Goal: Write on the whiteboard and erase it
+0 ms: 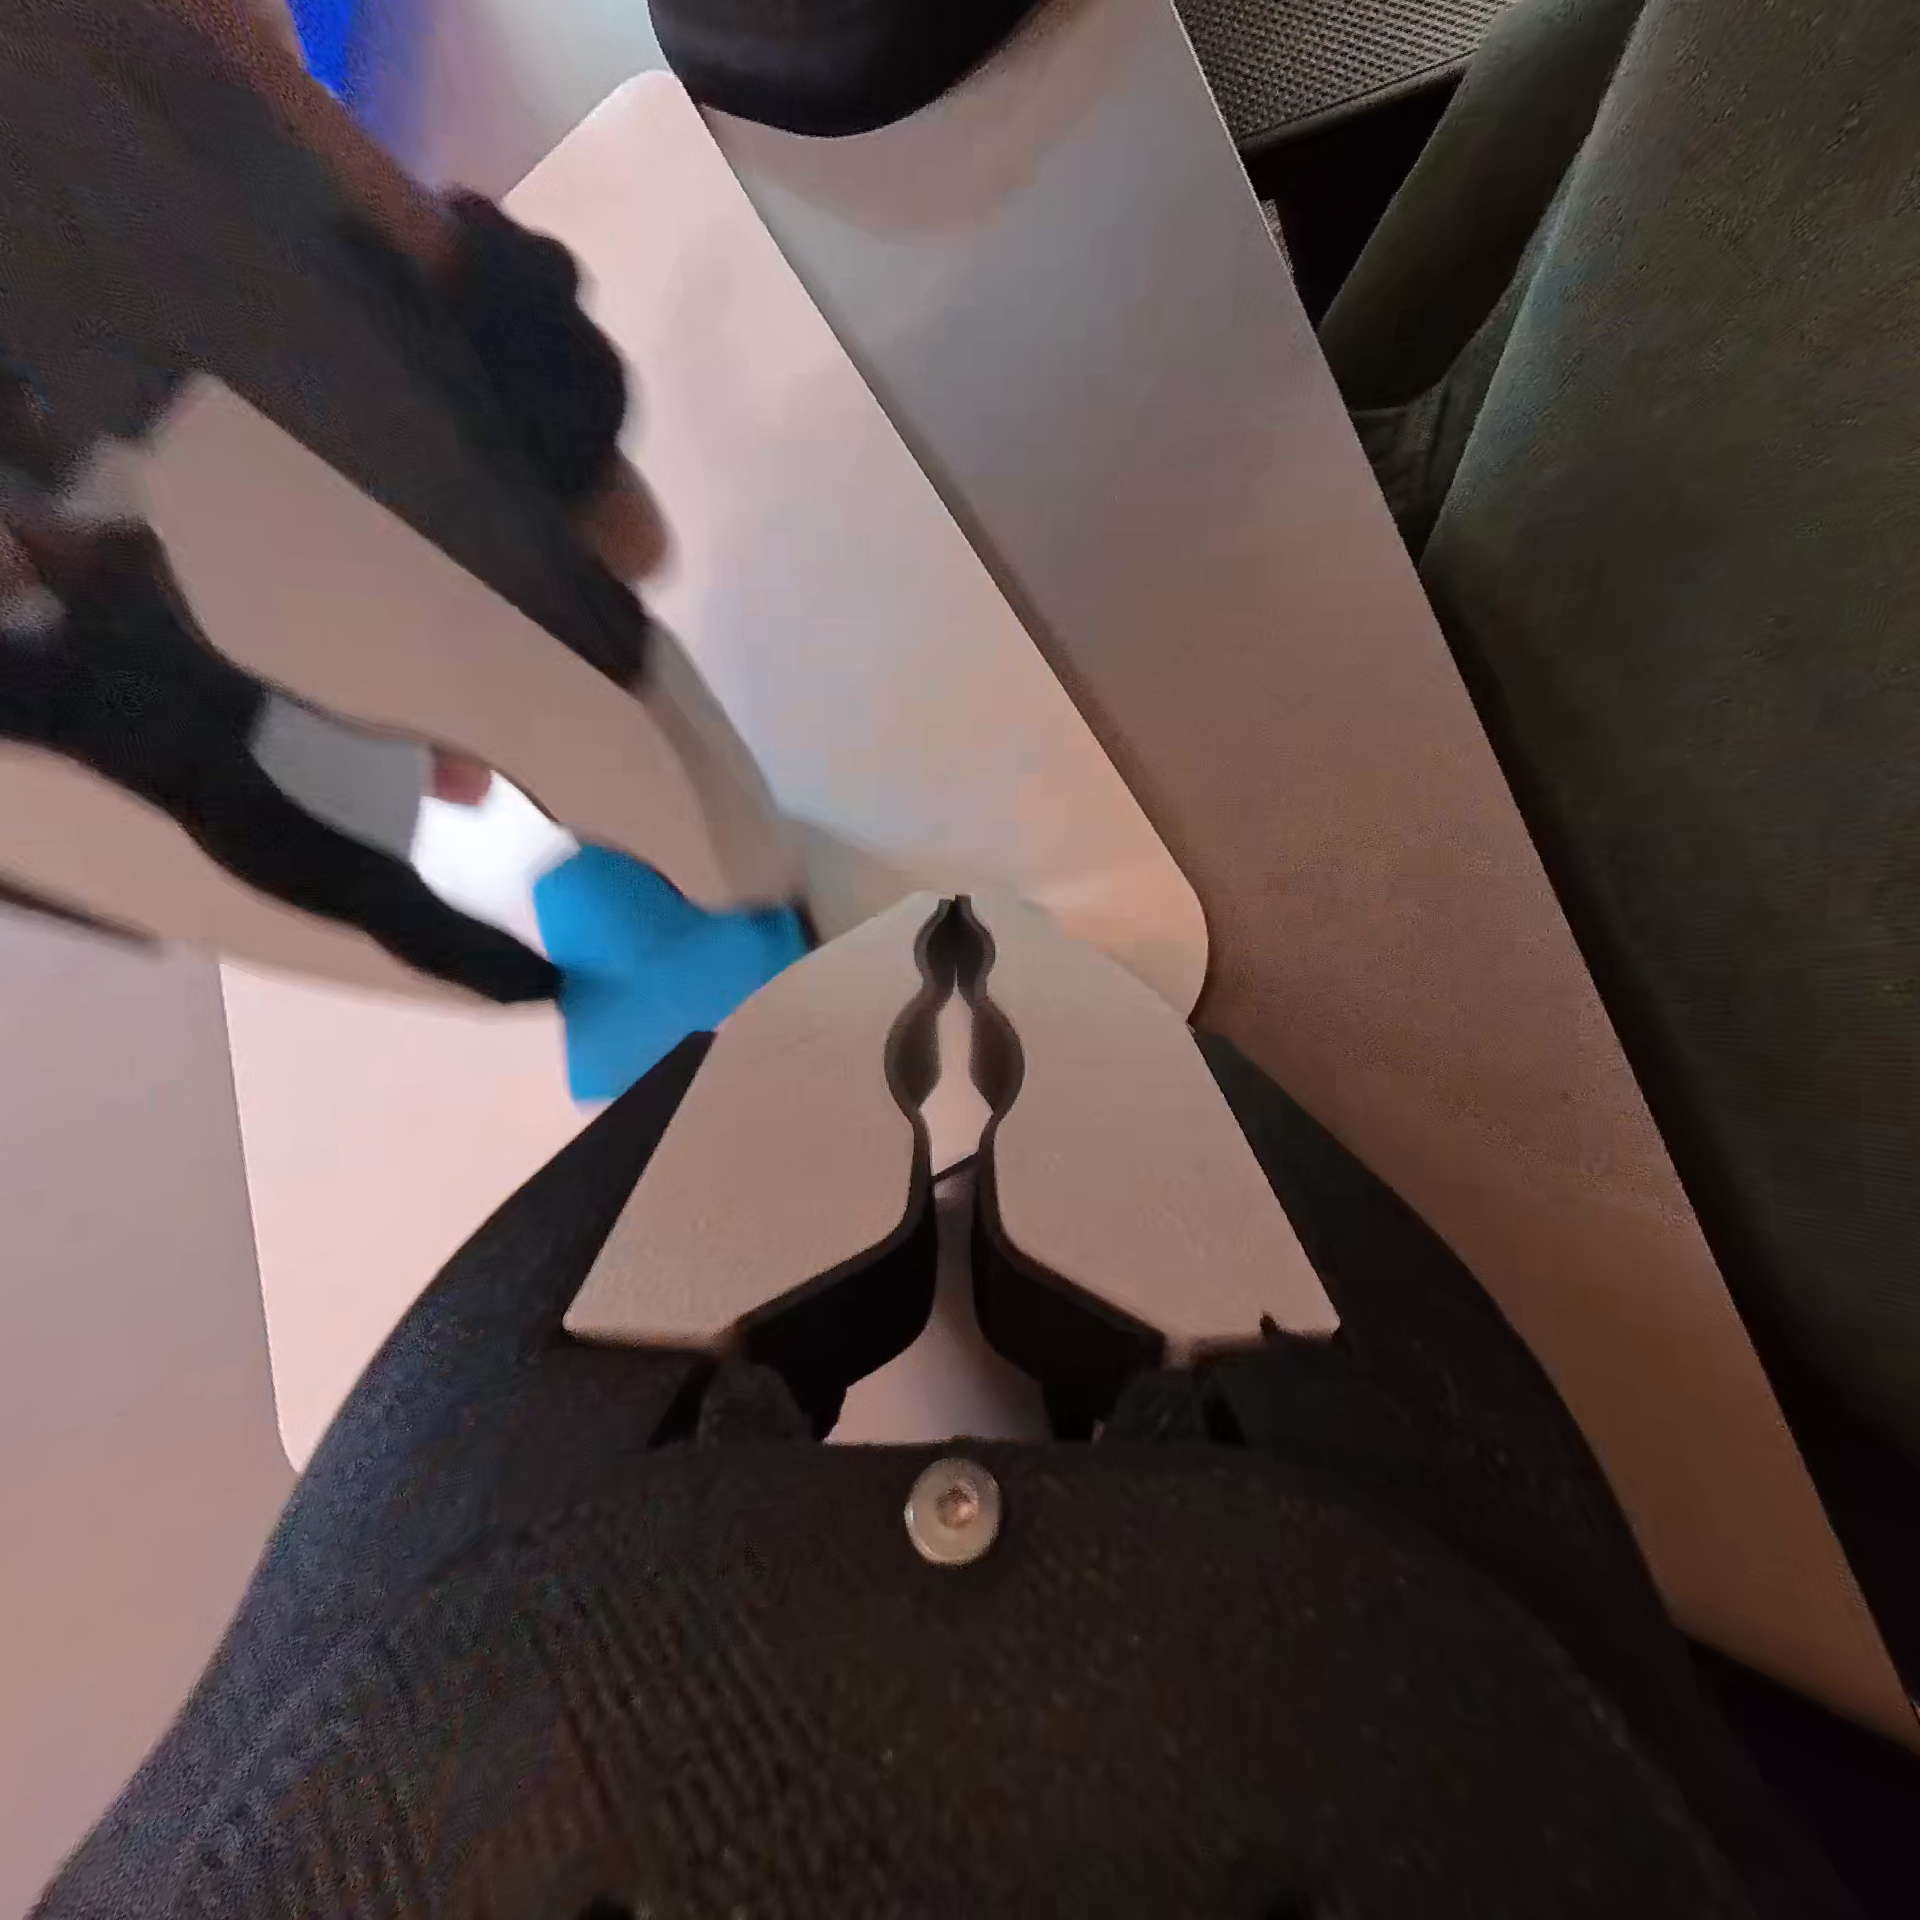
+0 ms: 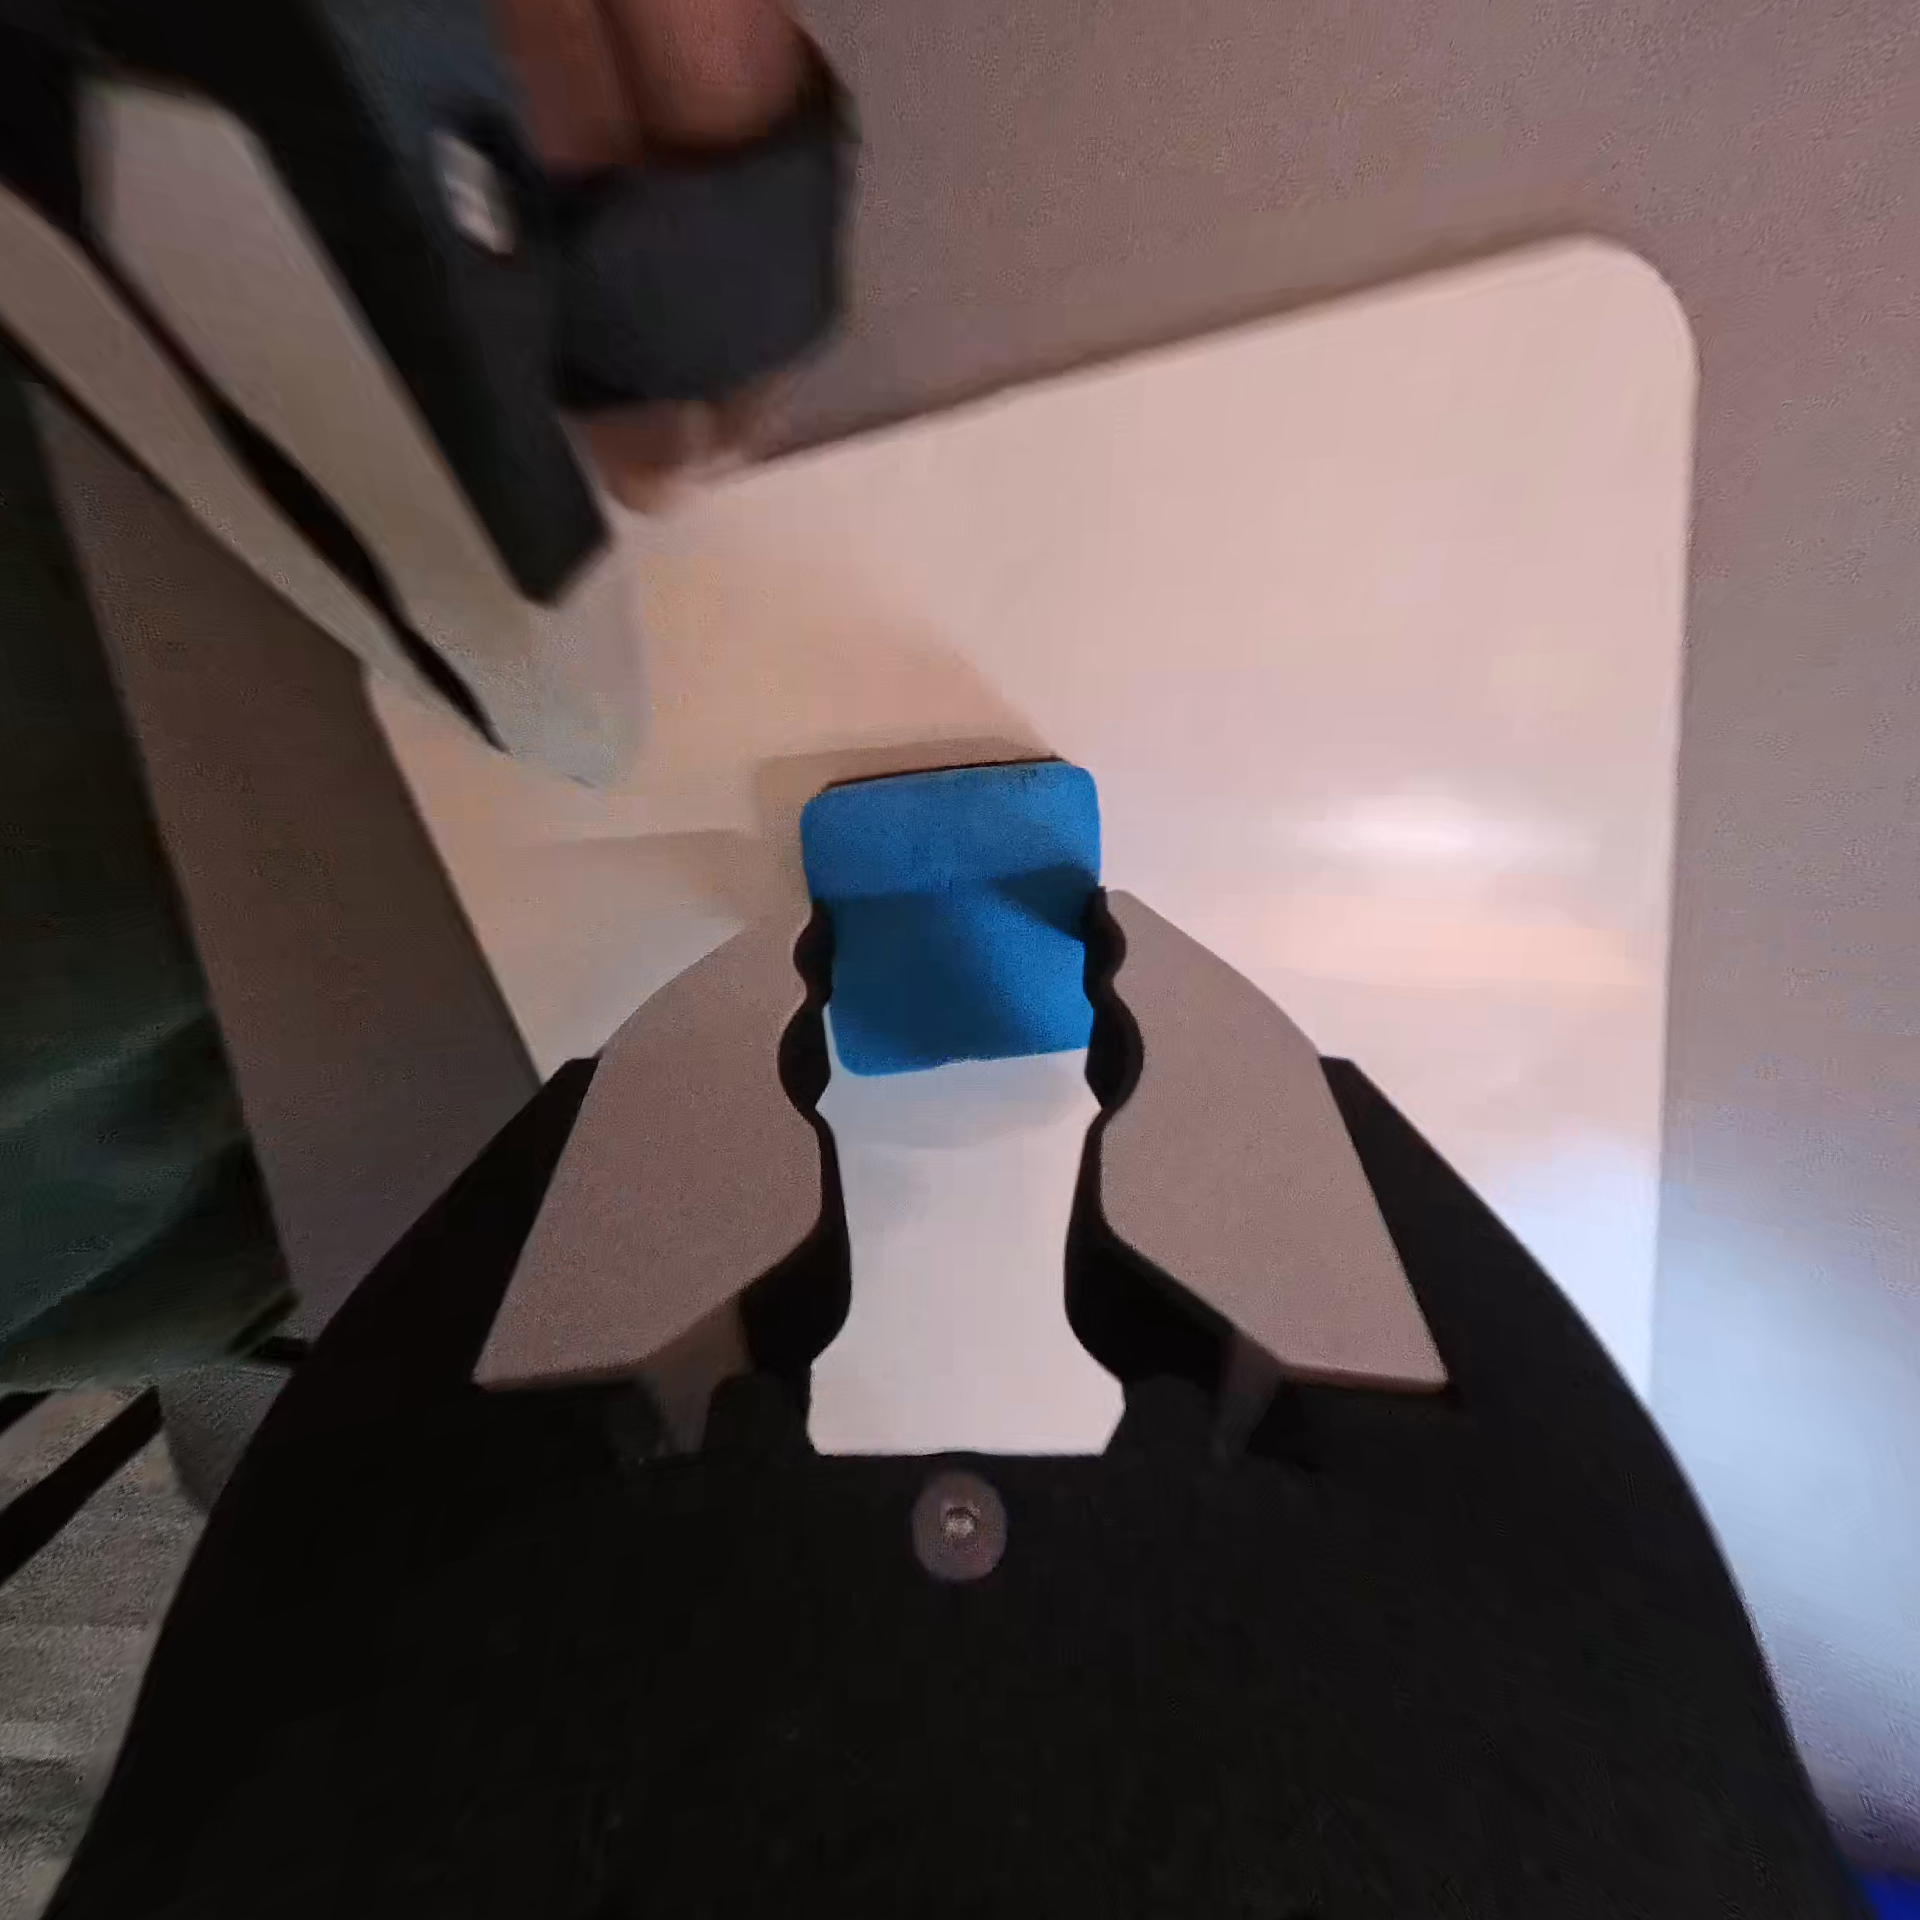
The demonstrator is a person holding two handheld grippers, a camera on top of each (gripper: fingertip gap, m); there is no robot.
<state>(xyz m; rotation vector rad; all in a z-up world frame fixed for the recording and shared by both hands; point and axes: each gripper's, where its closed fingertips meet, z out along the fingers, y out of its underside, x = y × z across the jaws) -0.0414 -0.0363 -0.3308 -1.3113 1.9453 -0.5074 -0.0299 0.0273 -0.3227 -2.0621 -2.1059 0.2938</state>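
My right gripper (image 2: pixel 956 914) is shut on a blue foam eraser (image 2: pixel 951 831), which rests on the glossy whiteboard (image 2: pixel 1351 623). No writing shows on the board. In the left wrist view the right gripper (image 1: pixel 655 935) is blurred at the left, with the blue eraser (image 1: pixel 634 1008) between its fingers. My left gripper (image 1: pixel 956 909) is shut and empty, with its tips over the whiteboard (image 1: pixel 883 675) near a rounded corner. It also shows in the right wrist view (image 2: pixel 540 758), blurred, up and left of the eraser.
The board lies on a grey table (image 1: pixel 1195 520). A person's dark green trousers (image 1: pixel 1662 727) are past the table's edge at the right. A gloved hand (image 2: pixel 686 208) holds the left gripper at the upper left.
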